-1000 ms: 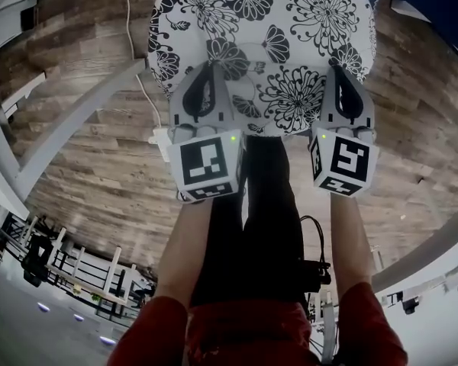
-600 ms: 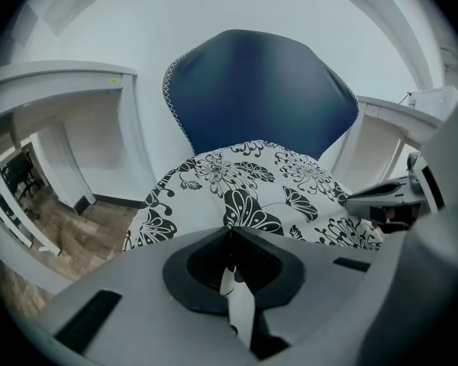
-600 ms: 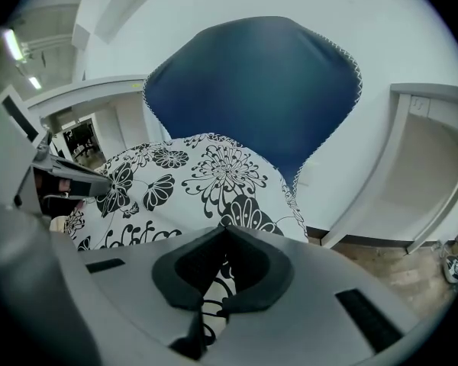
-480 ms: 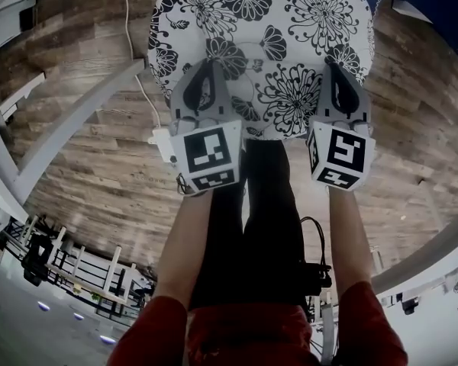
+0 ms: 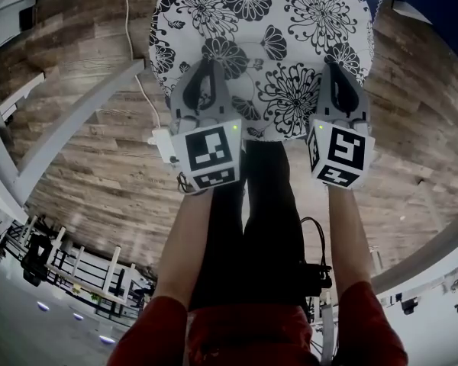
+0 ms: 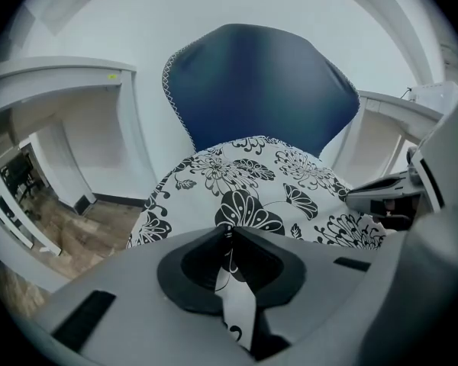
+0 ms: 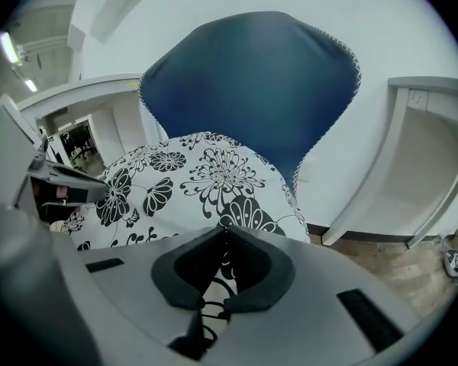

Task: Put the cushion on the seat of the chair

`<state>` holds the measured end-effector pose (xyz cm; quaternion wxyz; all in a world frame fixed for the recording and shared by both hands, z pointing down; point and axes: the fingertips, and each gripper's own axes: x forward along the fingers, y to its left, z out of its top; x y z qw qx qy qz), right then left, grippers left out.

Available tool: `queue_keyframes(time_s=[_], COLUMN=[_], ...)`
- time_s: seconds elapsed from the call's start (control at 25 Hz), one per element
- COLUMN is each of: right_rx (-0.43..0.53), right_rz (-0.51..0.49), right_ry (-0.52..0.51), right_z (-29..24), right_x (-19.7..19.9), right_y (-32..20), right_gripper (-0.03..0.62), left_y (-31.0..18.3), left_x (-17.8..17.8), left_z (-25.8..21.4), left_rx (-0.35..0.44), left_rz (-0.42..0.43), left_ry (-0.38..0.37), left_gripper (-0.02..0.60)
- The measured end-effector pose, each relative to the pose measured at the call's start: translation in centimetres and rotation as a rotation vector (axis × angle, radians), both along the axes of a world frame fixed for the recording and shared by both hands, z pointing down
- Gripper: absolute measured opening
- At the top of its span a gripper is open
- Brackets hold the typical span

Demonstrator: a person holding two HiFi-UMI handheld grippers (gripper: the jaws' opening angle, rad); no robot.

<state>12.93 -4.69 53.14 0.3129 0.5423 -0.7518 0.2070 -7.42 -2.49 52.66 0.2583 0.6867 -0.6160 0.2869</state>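
The round white cushion (image 5: 267,36) with black flowers lies flat at the top of the head view. My left gripper (image 5: 207,62) is shut on its near edge at the left. The right gripper (image 5: 335,65) is shut on the same edge at the right. In the left gripper view the cushion (image 6: 248,178) fabric runs between the closed jaws of the left gripper (image 6: 229,232), in front of the dark blue chair back (image 6: 259,82). The right gripper view shows the right gripper (image 7: 225,228) pinching the cushion (image 7: 206,170) below the chair back (image 7: 252,82). The seat is hidden under the cushion.
The floor is wood plank (image 5: 99,166). A white desk leg (image 5: 76,117) slants across the left, with a white cable (image 5: 128,29) and plug (image 5: 162,140) beside it. White desk panels (image 7: 427,143) flank the chair. My own dark-trousered legs (image 5: 263,219) stand below the cushion.
Both grippers and the cushion have shifted slightly forward, toward the chair; in the last half second they hardly move. Both grips stay closed.
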Motion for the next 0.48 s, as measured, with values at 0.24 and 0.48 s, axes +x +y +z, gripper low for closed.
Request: queue_keyframes(time_s=[0.24, 0.48], right_rx=[0.001, 0.009], right_rz=[0.002, 0.003], right_ry=[-0.006, -0.002], right_z=[-0.2, -1.0], right_x=[0.0, -0.2], right_y=[0.1, 0.3], right_gripper=[0.031, 0.034], left_y=[0.2, 0.4], left_x=[0.0, 0.3], left_z=[-0.4, -1.1], left_rx=[0.009, 0.013], left_rz=[-0.003, 0.012], left_ry=[-0.004, 0.004], left_gripper=[0.031, 0.077])
